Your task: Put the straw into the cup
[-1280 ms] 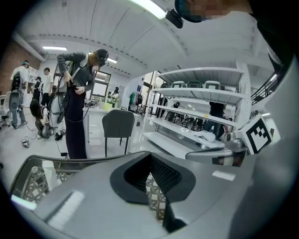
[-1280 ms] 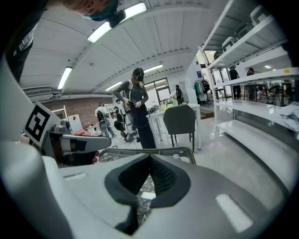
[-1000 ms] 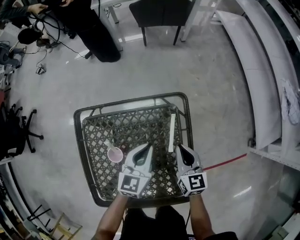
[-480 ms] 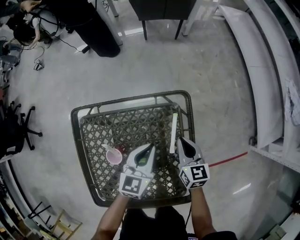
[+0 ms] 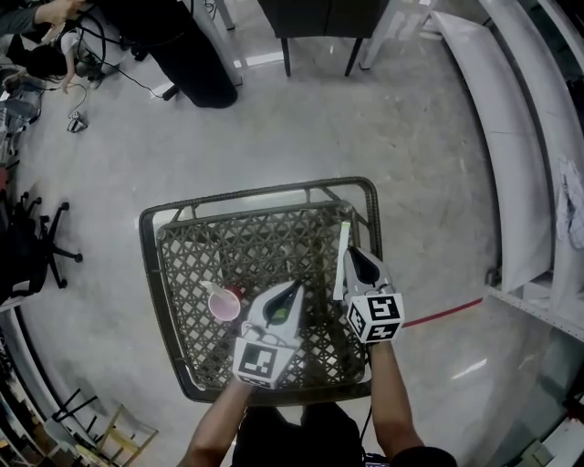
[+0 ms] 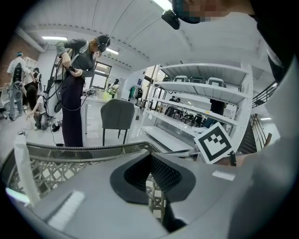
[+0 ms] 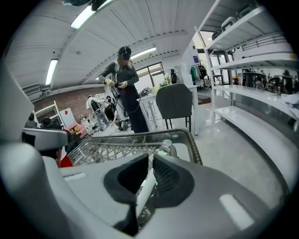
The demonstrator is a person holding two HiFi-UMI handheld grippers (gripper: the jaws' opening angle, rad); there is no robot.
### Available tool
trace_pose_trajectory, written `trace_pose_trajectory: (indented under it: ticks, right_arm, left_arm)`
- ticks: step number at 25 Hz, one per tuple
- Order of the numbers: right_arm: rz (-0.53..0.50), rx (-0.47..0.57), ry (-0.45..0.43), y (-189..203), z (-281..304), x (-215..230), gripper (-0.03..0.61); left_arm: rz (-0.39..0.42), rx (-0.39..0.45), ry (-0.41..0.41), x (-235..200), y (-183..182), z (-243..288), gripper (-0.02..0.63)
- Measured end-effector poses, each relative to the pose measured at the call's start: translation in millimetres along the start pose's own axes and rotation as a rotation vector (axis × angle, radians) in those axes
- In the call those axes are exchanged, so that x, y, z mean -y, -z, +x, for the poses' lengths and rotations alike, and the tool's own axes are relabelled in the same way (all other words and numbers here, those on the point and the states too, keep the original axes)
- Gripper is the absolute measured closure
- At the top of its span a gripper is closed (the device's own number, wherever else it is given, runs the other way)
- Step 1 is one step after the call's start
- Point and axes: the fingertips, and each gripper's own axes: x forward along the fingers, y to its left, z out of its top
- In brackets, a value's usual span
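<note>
A white straw lies on the wicker table near its right rim, pointing away from me. The pink cup stands upright on the table's left half. My right gripper is low over the straw's near end. Its jaws have just been opening to a narrow gap, and the straw runs along that gap, with the pads not pressing on it. My left gripper hovers just right of the cup, shut with nothing in it. In the left gripper view, the left gripper shows only table mesh behind it.
A person in black stands beyond the table, next to a dark chair. White shelving runs along the right. An office chair and cables are on the floor at left.
My right gripper has moved forward and down until its tip is over the straw's near end. The left gripper and the cup have stayed put.
</note>
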Motion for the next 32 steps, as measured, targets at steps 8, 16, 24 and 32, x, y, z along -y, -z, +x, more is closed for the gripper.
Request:
trace_pose_trajectory:
  ticks: [8, 16, 24, 32]
  right_arm:
    - [0.018, -0.107, 0.029, 12.1, 26.8, 13.1, 0.474]
    - [-0.010, -0.168, 0.044, 17.3, 38.3, 12.8, 0.468]
    - [-0.020, -0.213, 0.055, 20.5, 42.5, 12.3, 0.468]
    - [-0.034, -0.229, 0.086, 21.6, 45.8, 17.5, 0.477]
  left_arm:
    - [-0.009, -0.013, 0.000, -1.2, 6.0, -3.0, 0.607]
    - [-0.030, -0.014, -0.010, -5.3, 9.4, -4.9, 0.607]
    - [-0.028, -0.014, -0.014, -8.5, 11.5, -7.7, 0.607]
    - [-0.026, -0.027, -0.018, -11.1, 18.1, -8.1, 0.607]
